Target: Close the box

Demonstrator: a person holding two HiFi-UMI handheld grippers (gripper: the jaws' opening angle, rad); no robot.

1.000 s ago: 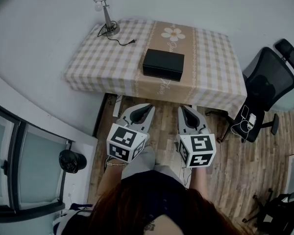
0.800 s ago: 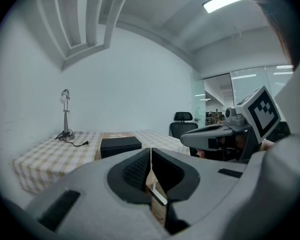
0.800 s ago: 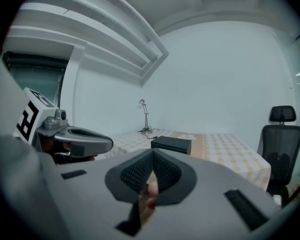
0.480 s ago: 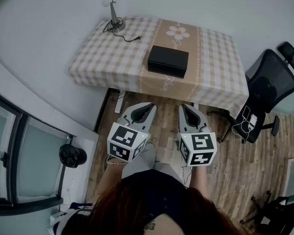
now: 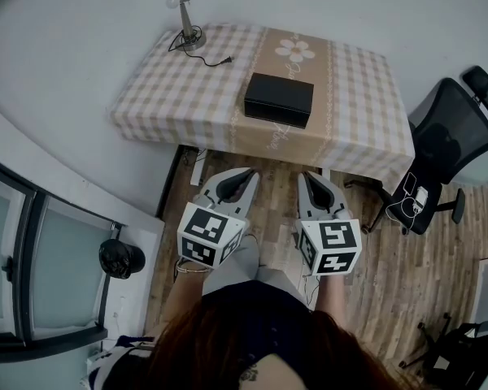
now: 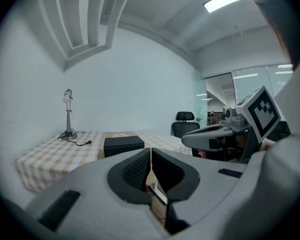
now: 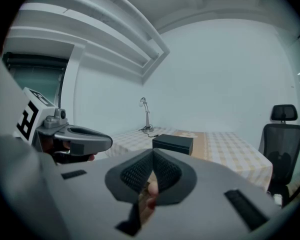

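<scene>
A flat black box rests on the checked tablecloth of a table, its lid lying down flat. It also shows small and far off in the left gripper view and the right gripper view. My left gripper and right gripper are held side by side over the wooden floor, short of the table's front edge. Both are shut with nothing between the jaws. The left gripper's jaws point toward the box, as do the right gripper's.
A desk lamp with a loose cable stands at the table's far left corner. A black office chair sits to the right of the table. A glass door and a round dark object are at the left.
The head view has shifted slightly, so the table sits a touch higher in the picture. Both grippers stay shut and side by side. The box has not moved on the table.
</scene>
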